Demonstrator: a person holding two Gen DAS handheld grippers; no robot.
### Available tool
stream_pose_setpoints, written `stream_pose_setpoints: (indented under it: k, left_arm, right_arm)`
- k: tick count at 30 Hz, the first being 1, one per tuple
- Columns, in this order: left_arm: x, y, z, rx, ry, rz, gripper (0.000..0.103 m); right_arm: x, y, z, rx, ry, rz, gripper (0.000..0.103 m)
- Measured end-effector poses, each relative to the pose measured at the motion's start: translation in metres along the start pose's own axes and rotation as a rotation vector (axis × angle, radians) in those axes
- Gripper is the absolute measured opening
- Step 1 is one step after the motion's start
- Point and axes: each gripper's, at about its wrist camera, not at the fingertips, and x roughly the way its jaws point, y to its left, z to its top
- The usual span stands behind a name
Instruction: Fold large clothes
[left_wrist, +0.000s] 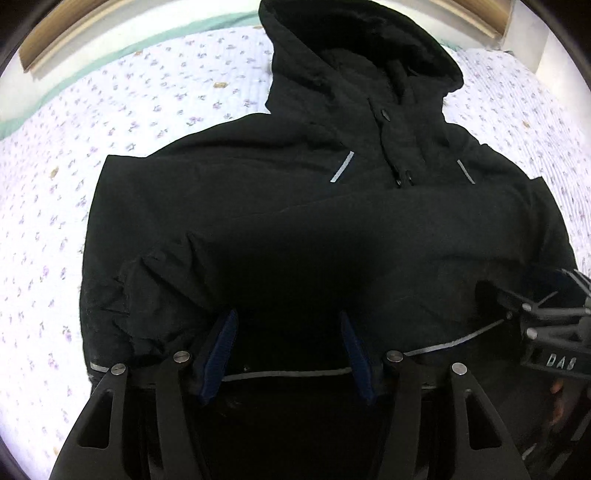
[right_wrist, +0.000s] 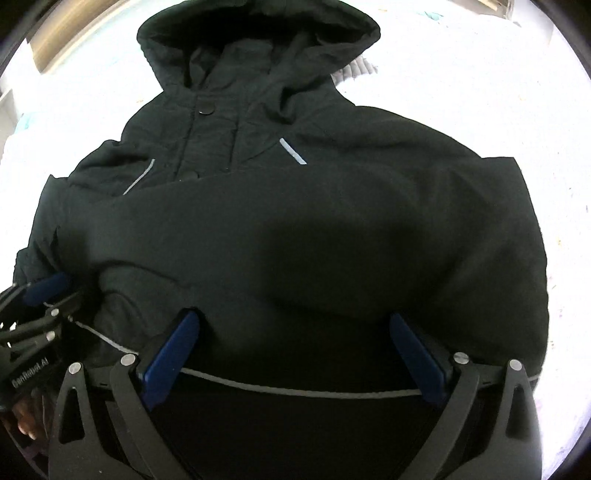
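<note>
Currently, findings as follows.
Garment: black hooded jacket (left_wrist: 332, 229) lies face-up on the bed's floral quilt (left_wrist: 92, 129), hood (left_wrist: 354, 55) toward the top of the frame, hem (left_wrist: 288, 374) at the bottom nearest both tools.
Sleeves: at least one sleeve (left_wrist: 295, 251) is folded across the chest, its cuff at lower left of the left wrist view.
Long axis: runs hem to hood, straight ahead of both tools; the hem line lies crosswise.
Left tool (left_wrist: 288, 354): released, blue pads spread, straddling the reflective hem strip; nothing pinched.
Right tool (right_wrist: 295, 358): likewise spread wide over the hem strip (right_wrist: 295, 389), grasping nothing; whether the pads touch the cloth cannot be told.
Spacing: the tools sit side by side along the hem, each visible at the edge of the other's view, equally near the garment.
Judgement: next move likely closes on the hem and carries it toward the hood.
Open room: bare quilt to either side and beyond the hood; wooden frame (left_wrist: 74, 37) at upper left, well apart.
Risk: thick cloth may slip or drag the folded sleeve.
</note>
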Motion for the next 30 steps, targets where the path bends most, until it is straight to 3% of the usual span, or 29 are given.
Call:
stream_pose_setpoints:
  k: [5, 10, 17, 25, 30]
  left_arm:
    - [-0.024, -0.006, 0.01, -0.038, 0.049, -0.001, 0.058]
    - [-0.089, -0.021, 0.022, -0.01, -0.07, -0.001, 0.058]
    - [-0.185, -0.025, 0.043, -0.067, -0.21, -0.034, 0.058]
    - [-0.289, -0.032, 0.039, -0.004, -0.382, -0.004, 0.058]
    - [-0.358, -0.034, 0.024, 0.045, -0.508, -0.046, 0.058]
  right_arm:
    - [-0.03, -0.001, 0.007, 0.042, -0.007, 0.013, 0.102]
    - [-0.09, -0.007, 0.017, 0.08, -0.101, 0.046, 0.102]
    - [-0.189, -0.014, 0.033, 0.09, -0.276, 0.091, 0.102]
    - [-0.306, -0.021, 0.041, 0.071, -0.524, 0.112, 0.102]
    - [-0.395, -0.043, 0.039, 0.074, -0.687, 0.137, 0.102]
